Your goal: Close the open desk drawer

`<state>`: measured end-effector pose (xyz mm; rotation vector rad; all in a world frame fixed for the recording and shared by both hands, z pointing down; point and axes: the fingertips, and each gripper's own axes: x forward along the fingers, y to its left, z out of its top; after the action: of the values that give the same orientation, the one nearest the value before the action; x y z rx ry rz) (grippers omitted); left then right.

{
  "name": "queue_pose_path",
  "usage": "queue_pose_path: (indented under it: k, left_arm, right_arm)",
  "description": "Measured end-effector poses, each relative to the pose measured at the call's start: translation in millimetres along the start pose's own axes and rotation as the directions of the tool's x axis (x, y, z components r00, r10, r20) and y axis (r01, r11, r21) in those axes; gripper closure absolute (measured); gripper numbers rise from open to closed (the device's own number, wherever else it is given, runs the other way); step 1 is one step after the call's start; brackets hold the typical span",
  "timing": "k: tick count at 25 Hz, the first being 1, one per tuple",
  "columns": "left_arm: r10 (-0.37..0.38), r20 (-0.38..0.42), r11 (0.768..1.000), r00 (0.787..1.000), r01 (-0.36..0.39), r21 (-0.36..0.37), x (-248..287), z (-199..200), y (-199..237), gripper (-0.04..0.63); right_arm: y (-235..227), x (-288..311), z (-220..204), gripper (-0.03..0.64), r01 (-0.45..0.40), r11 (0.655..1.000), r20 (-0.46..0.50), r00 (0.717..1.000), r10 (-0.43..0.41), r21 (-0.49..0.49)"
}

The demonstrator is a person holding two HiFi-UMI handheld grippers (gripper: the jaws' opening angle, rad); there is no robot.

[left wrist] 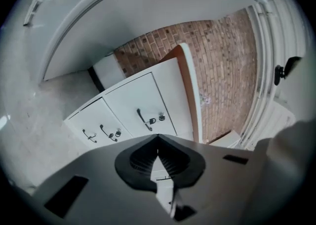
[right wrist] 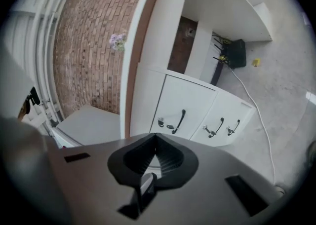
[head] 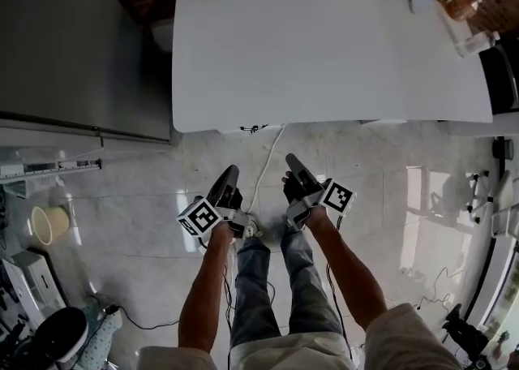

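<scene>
The white desk (head: 324,52) fills the top of the head view, and its top hides the drawers from there. Both gripper views show the white drawer unit (left wrist: 133,113) (right wrist: 192,110) under the desk, with three fronts, black handles (left wrist: 143,119) (right wrist: 178,121) and keys. I cannot tell from these tilted views how far any drawer stands out. My left gripper (head: 229,174) (left wrist: 158,137) and right gripper (head: 292,161) (right wrist: 156,136) hover side by side over the floor, short of the desk's near edge. Both are shut and hold nothing.
A white cable (head: 266,167) runs over the pale floor (head: 146,214) from under the desk, between the grippers. A grey cabinet (head: 73,36) stands at the left, and a cup (head: 49,224) and clutter lie at the lower left. A brick wall (left wrist: 222,71) is behind the desk.
</scene>
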<state>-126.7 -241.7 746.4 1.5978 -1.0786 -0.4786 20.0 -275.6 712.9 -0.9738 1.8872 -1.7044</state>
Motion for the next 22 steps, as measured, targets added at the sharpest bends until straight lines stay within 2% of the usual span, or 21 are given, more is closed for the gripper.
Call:
queue_pose_path:
  k: [5,7,8,9,10,11,12,15,16,17,19,20,22]
  left_arm:
    - [-0.036,-0.024,0.992,0.999,0.038,0.122,-4,23,-44,0.583]
    - [-0.048,-0.034,0.983,0.998,0.053,0.174,-10,32,-63,0.583]
    - [-0.052,-0.041,0.976,0.998,0.059,0.211,-14,36,-73,0.583]
    - [-0.048,-0.051,0.963,0.998,0.059,0.263,-19,39,-84,0.583]
    - [-0.033,-0.063,0.943,0.997,0.052,0.33,-24,40,-93,0.583]
    - [-0.01,-0.074,0.911,0.997,0.039,0.41,-30,41,-104,0.583]
    - [0.016,-0.083,0.867,0.996,0.028,0.497,-36,42,-115,0.583]
    - [0.062,-0.114,0.701,0.992,0.038,0.712,-58,37,-155,0.583]
    - [0.066,-0.123,0.654,0.99,0.05,0.755,-66,34,-169,0.583]
    - [0.066,-0.128,0.62,0.99,0.06,0.782,-76,30,-182,0.583]
    - [0.055,-0.127,0.588,0.99,0.07,0.806,-96,25,-209,0.583]
    - [0.048,-0.122,0.58,0.991,0.072,0.811,-105,23,-222,0.583]
    - [0.03,-0.112,0.566,0.993,0.076,0.821,-120,19,-247,0.583]
  right_arm:
    - [43,-6,16,0.6,-0.027,0.997,0.013,1.0,0.028,-0.074]
    - [59,-11,16,0.6,0.006,0.984,-0.001,1.0,-0.007,-0.18]
    - [68,-15,16,0.599,0.033,0.959,-0.015,0.999,-0.039,-0.28]
    - [79,-20,17,0.6,0.058,0.917,-0.025,0.997,-0.073,-0.395]
    - [93,-26,18,0.599,0.079,0.856,-0.028,0.994,-0.109,-0.512]
    - [107,-34,17,0.6,0.097,0.778,-0.026,0.989,-0.144,-0.62]
    - [122,-41,16,0.598,0.109,0.69,-0.02,0.984,-0.176,-0.715]
    - [170,-67,5,0.6,0.121,0.428,0.02,0.973,-0.232,-0.896]
    - [185,-77,-2,0.6,0.121,0.357,0.034,0.97,-0.241,-0.926]
    - [199,-89,-10,0.6,0.122,0.296,0.047,0.967,-0.249,-0.947]
    - [224,-112,-27,0.6,0.126,0.21,0.068,0.963,-0.262,-0.97]
    - [234,-123,-34,0.6,0.133,0.183,0.081,0.96,-0.267,-0.974]
    - [249,-142,-42,0.6,0.151,0.155,0.104,0.955,-0.277,-0.976]
